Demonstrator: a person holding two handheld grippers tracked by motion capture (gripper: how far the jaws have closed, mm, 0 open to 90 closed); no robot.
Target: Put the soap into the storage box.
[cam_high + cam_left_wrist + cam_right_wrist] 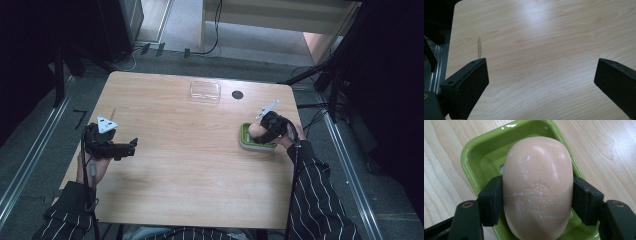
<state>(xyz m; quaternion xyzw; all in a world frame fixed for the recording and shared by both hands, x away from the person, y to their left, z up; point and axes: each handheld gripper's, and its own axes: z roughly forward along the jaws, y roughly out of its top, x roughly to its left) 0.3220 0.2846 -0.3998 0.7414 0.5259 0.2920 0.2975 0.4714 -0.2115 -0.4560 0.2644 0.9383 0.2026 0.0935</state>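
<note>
- Soap (255,130) sat at the right side of the table (190,165) in the high view, over the green soap dish (246,141), with the right gripper (261,131) closed around it. The left gripper (131,146) hovered well apart over the left side, so the right hand was plainly the one at work. A clear plastic lid (205,92) lay near the far edge.
- Left gripper view: its jaws stood wide apart over bare wood (544,50), holding and touching nothing.
- Right gripper view: the pink soap (537,187) lay between the jaws, its long axis running away from the camera and along the dish (479,152). The pads (491,200) pinched it across its short width, one pressed to each flank. The bar was right over the dish's hollow; whether its underside rested on the dish could not be told, so the next move turned on going straight up or straight down.
</note>
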